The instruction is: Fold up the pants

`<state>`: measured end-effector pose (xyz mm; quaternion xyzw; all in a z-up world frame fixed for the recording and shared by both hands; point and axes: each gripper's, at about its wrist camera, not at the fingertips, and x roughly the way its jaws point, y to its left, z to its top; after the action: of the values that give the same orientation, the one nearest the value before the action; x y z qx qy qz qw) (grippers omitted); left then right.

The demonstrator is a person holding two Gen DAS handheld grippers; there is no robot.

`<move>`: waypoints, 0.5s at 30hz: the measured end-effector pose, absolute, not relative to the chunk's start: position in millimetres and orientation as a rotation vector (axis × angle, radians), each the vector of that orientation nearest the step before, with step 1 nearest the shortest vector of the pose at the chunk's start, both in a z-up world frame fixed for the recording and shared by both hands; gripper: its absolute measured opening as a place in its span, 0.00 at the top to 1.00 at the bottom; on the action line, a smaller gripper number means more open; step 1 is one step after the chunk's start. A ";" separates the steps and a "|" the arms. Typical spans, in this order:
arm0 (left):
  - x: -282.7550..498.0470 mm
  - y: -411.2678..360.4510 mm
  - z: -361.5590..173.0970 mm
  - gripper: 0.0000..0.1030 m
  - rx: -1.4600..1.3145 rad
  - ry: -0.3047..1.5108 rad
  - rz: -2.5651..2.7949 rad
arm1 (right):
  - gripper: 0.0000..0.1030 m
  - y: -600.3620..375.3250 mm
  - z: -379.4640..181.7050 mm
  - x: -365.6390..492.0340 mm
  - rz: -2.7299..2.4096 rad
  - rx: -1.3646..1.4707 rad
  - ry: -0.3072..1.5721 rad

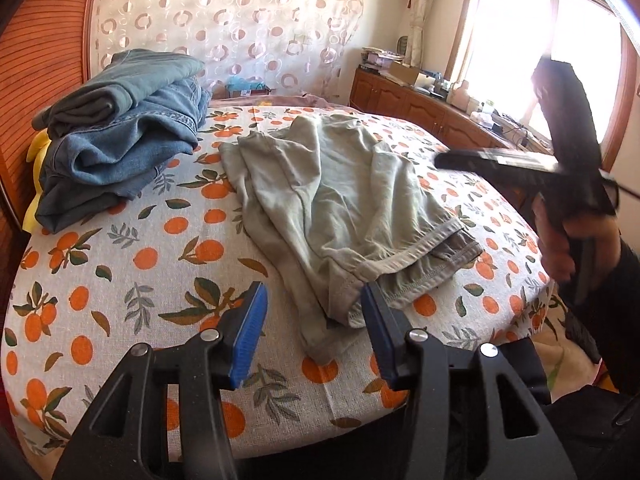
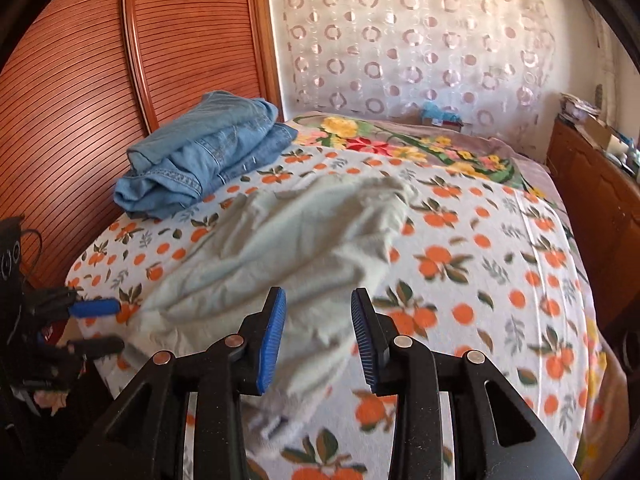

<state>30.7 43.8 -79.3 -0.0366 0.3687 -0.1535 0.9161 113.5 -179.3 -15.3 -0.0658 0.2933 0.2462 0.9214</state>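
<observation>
Pale green pants [image 1: 336,200] lie crumpled on the orange-print bedspread [image 1: 120,280], hems toward me. My left gripper [image 1: 312,300] is open and empty, just above the near hem. In the right wrist view the same pants [image 2: 272,248] look blurred below my right gripper [image 2: 318,312], which is open and empty above them. The right gripper also shows raised at the right of the left wrist view [image 1: 500,160]. The left gripper shows at the left edge of the right wrist view [image 2: 96,326].
A stack of folded jeans [image 1: 120,140] sits at the bed's far left by the wooden headboard [image 1: 40,60]; it also shows in the right wrist view [image 2: 204,152]. A wooden cabinet [image 1: 420,108] with clutter runs along the right under a window.
</observation>
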 end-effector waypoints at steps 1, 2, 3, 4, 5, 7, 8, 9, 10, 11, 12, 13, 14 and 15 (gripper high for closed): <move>31.0 43.6 -78.2 0.51 -0.076 0.756 -0.312 | 0.66 -182.4 -16.6 106.7 0.500 -0.133 0.607; 31.2 43.4 -77.5 0.51 -0.077 0.754 -0.310 | 0.66 -186.5 -18.5 101.8 0.494 -0.130 0.611; 31.1 43.1 -76.6 0.51 -0.078 0.752 -0.308 | 0.66 -190.7 -19.9 96.1 0.485 -0.127 0.613; 31.1 43.0 -75.5 0.51 -0.079 0.749 -0.306 | 0.66 -193.8 -21.6 89.2 0.476 -0.125 0.614; 30.5 43.0 -74.8 0.51 -0.081 0.746 -0.307 | 0.66 -195.9 -22.8 84.3 0.470 -0.124 0.615; 29.4 42.4 -72.5 0.51 -0.084 0.740 -0.309 | 0.66 -202.3 -25.3 76.2 0.462 -0.117 0.620; 28.4 42.2 -71.1 0.51 -0.085 0.736 -0.310 | 0.66 -204.9 -26.0 73.3 0.461 -0.112 0.624; 27.6 42.2 -69.8 0.51 -0.086 0.733 -0.312 | 0.66 -205.4 -28.0 69.1 0.459 -0.110 0.628; 26.4 42.1 -68.1 0.51 -0.086 0.728 -0.315 | 0.66 -207.0 -29.5 65.4 0.457 -0.111 0.632; 25.6 42.2 -67.2 0.51 -0.087 0.725 -0.317 | 0.66 -206.7 -31.6 62.8 0.456 -0.113 0.636; 24.7 42.3 -66.1 0.51 -0.088 0.721 -0.319 | 0.66 -206.7 -33.0 61.0 0.455 -0.115 0.642; 24.3 42.2 -65.4 0.51 -0.086 0.720 -0.319 | 0.66 -205.1 -34.4 60.0 0.456 -0.118 0.648; 24.6 42.1 -65.4 0.51 -0.083 0.721 -0.318 | 0.66 -204.0 -36.2 58.6 0.458 -0.121 0.654; 25.1 42.2 -65.9 0.51 -0.079 0.725 -0.314 | 0.66 -204.3 -37.7 57.3 0.461 -0.122 0.658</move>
<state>25.1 42.2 -65.9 -0.0387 0.3530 -0.1530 0.9222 57.3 -204.3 -37.7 -0.0593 0.3202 0.2240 0.9186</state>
